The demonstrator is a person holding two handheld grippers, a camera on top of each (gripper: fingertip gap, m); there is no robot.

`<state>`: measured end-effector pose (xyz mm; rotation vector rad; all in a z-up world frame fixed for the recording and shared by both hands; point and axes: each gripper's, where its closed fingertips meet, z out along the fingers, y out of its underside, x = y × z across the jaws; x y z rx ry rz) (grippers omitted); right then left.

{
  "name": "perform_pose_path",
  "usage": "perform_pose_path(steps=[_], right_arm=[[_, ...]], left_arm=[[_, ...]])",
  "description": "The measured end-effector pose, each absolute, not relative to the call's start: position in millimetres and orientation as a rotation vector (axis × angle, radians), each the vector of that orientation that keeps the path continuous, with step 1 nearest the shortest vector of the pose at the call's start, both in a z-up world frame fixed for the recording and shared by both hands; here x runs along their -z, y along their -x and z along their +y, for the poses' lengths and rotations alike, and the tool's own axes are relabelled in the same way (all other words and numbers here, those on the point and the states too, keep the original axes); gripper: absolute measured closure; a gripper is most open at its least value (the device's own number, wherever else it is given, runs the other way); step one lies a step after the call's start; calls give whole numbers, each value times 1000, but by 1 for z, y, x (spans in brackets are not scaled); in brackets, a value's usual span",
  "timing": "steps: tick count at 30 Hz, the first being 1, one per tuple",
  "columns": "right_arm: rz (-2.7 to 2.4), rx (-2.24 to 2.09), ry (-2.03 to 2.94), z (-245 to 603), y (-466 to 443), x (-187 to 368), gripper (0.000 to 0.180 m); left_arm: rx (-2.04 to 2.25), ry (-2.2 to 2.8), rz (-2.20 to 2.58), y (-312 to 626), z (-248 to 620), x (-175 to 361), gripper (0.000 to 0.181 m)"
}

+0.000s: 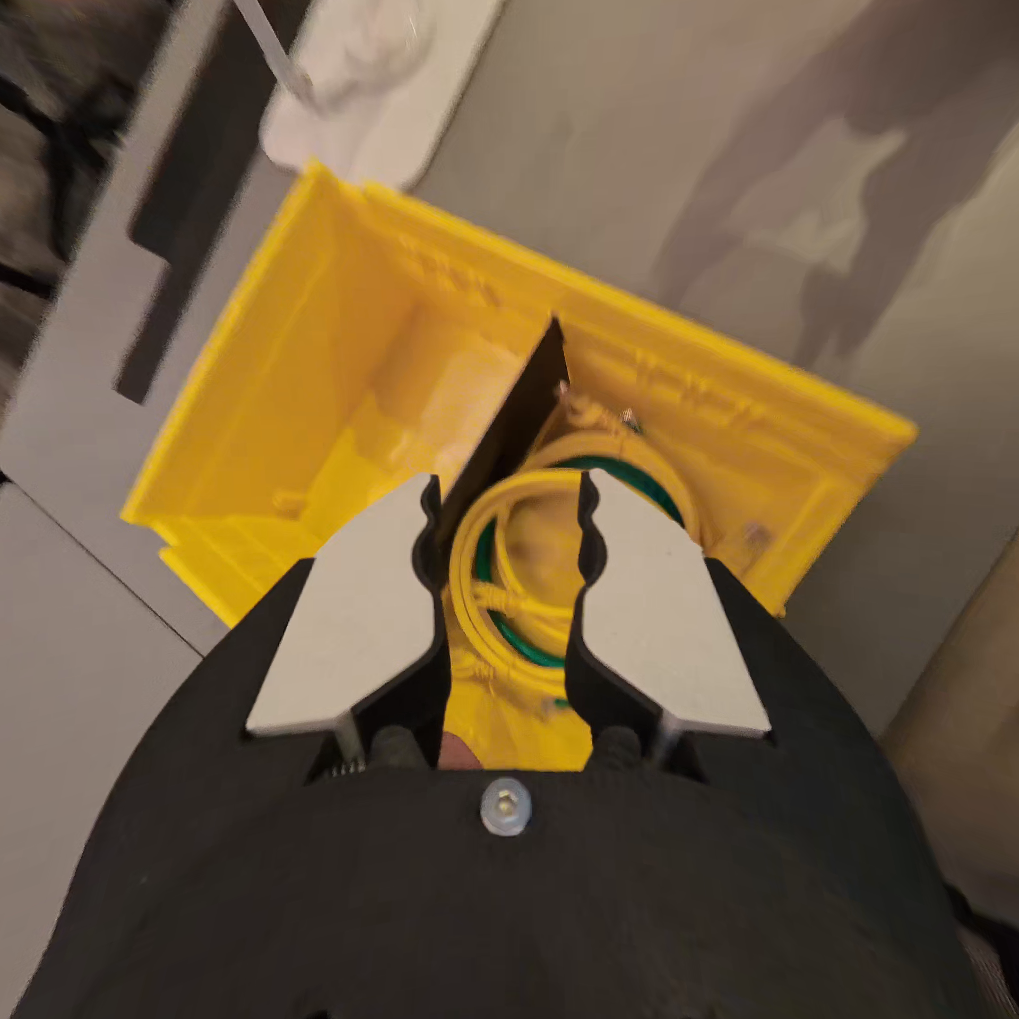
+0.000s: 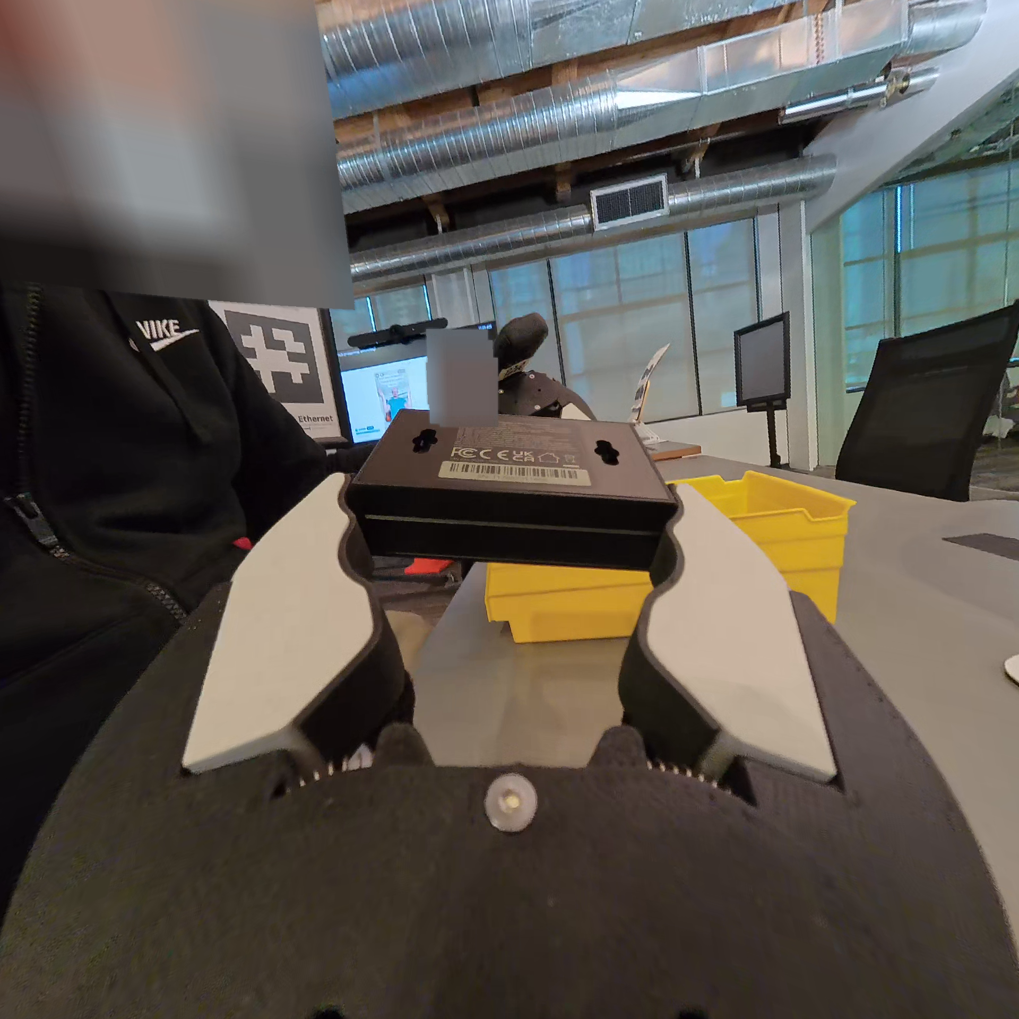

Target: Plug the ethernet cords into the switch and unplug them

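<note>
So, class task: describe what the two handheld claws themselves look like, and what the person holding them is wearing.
Both the left claw and right claw have a broad matte black textured body, two pale grey angular fingers edged with wavy black pads, and a silver bolt at the centre. The person wears a black zipped hoodie with a white chest logo.

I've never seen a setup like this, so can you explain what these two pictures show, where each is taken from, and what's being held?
Each picture comes from a camera mounted on a hand-held gripper, a two-fingered tool a person carries, one per hand. The left view looks down past the left hand-held gripper, open and empty, into a yellow bin on a grey table. A black divider splits the bin; coiled yellow and green ethernet cords lie in one compartment. The right view shows the right hand-held gripper shut on a black switch, lifted above the table with its labelled underside up.
</note>
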<state>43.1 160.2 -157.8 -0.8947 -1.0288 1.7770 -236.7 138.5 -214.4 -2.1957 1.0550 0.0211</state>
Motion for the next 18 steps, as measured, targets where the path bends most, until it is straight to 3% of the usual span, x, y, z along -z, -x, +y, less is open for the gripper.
perform_pose_path(steps=[6,13,18], right_arm=[[-1052,-1736,940,163,-40,167,79],[-1084,-1720,958,160,-36,171,79],[-1083,-1717,959,161,-37,171,79]], left_arm=[[-226,2404,1097,280,128,252,135],[115,2290,1205,192,123,261,136],[-6,2454,1194,188,128,302,138]])
